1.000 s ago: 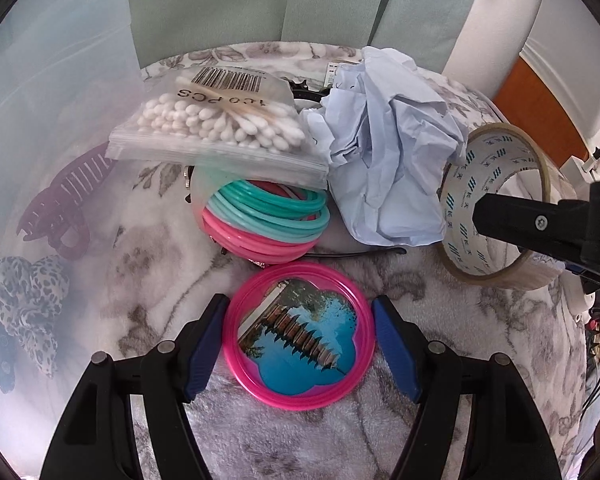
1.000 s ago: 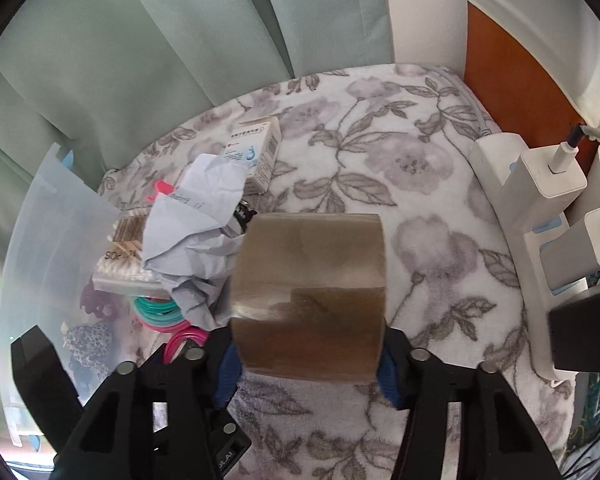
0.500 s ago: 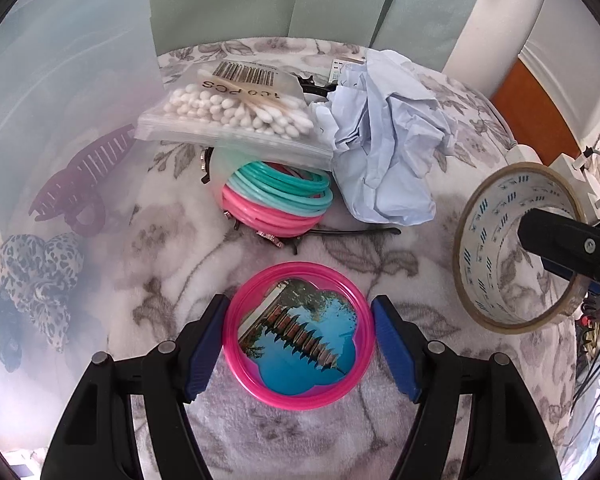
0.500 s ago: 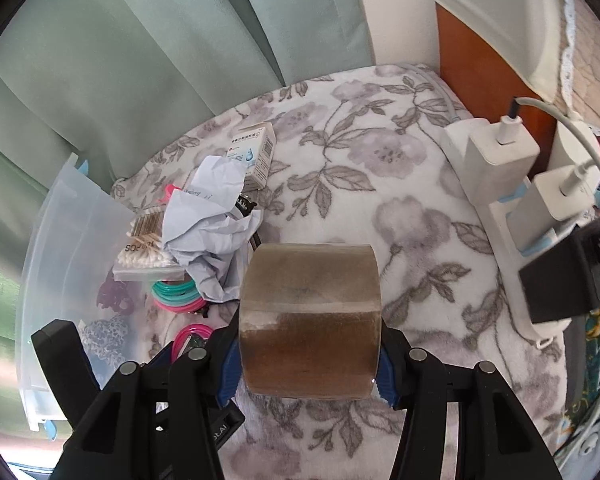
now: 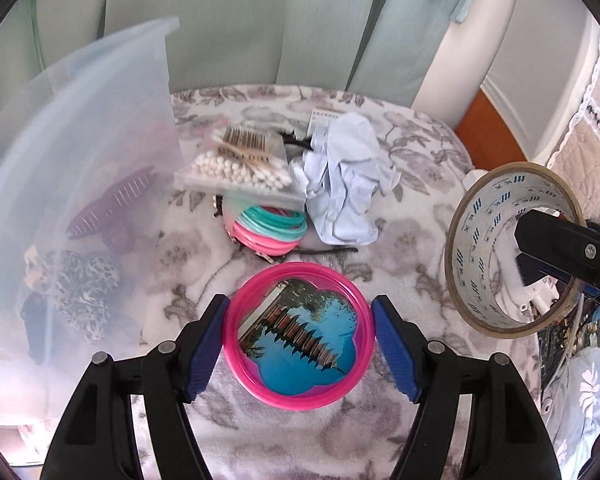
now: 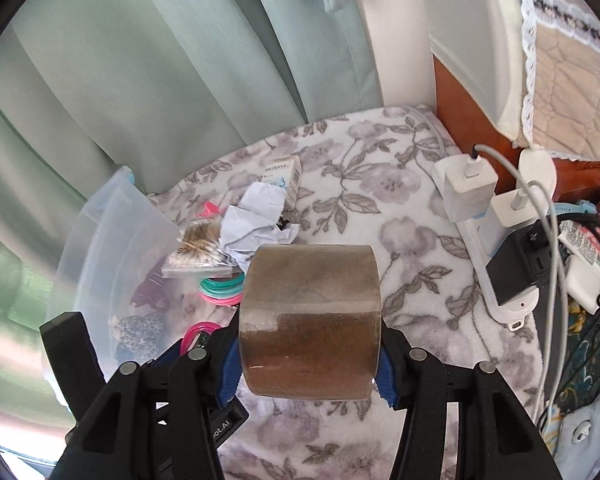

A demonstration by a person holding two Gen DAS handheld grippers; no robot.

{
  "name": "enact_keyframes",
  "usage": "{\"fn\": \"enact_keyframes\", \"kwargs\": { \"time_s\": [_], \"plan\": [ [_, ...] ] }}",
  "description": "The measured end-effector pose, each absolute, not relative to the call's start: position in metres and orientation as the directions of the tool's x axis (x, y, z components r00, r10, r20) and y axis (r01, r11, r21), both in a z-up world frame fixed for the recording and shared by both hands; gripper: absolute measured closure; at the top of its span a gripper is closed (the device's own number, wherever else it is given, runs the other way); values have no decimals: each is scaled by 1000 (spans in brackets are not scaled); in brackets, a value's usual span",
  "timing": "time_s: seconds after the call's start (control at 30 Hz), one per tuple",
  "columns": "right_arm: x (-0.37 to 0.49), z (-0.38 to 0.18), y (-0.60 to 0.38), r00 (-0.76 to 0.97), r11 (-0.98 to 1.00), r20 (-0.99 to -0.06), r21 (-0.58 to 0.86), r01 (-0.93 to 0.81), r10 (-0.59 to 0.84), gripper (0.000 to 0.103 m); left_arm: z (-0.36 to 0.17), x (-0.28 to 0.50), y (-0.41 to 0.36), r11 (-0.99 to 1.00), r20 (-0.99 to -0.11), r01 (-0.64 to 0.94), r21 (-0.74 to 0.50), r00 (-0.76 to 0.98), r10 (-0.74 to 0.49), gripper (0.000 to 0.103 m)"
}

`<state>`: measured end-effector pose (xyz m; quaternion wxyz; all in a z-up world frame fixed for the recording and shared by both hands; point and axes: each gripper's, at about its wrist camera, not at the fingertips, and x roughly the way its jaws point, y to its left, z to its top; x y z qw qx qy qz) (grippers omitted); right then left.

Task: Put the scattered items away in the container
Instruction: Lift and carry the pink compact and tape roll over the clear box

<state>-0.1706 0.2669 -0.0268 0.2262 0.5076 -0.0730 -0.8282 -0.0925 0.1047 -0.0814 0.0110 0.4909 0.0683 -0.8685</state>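
My left gripper is shut on a round pink mirror and holds it above the floral blanket. My right gripper is shut on a roll of brown tape, which also shows in the left wrist view at the right. The clear plastic container stands at the left and holds a purple hair claw and a leopard scrunchie. On the blanket lie a cotton swab bag, pink and teal bangles and crumpled blue paper.
A small white box lies behind the paper. A power strip with white chargers and cables runs along the right side. Green curtains hang behind. A black hairpin lies by the bangles.
Both grippers have risen and pulled back with their loads. The pile of items looks smaller and farther, and more of the container wall and curtain shows.
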Motion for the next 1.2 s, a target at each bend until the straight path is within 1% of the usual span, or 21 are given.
{"fn": "enact_keyframes", "kwargs": {
  "time_s": [0.1, 0.27, 0.4, 0.5, 0.83, 1.2],
  "plan": [
    [-165, -14, 269, -405, -875, -782, 369, 313, -474, 46, -65, -88, 103, -991, -843, 84, -102, -537, 41, 30],
    [-159, 3, 264, -426, -867, -762, 368, 336, -488, 46, -31, -80, 98, -988, -802, 76, -137, -594, 66, 30],
    [-152, 17, 268, -448, -847, -722, 404, 347, -528, 46, -6, -74, 94, -987, -765, 77, -143, -641, 61, 30],
    [-149, 26, 268, -460, -849, -718, 387, 358, -522, 46, 9, -68, 90, -985, -741, 74, -159, -668, 69, 30],
    [-141, 46, 261, -482, -838, -691, 384, 388, -539, 46, 46, -58, 76, -983, -665, 65, -170, -744, 66, 30],
    [-124, 80, 233, -486, -799, -645, 381, 465, -590, 46, 71, -40, 36, -972, -614, 112, -207, -788, 40, 30]
  ]
}}
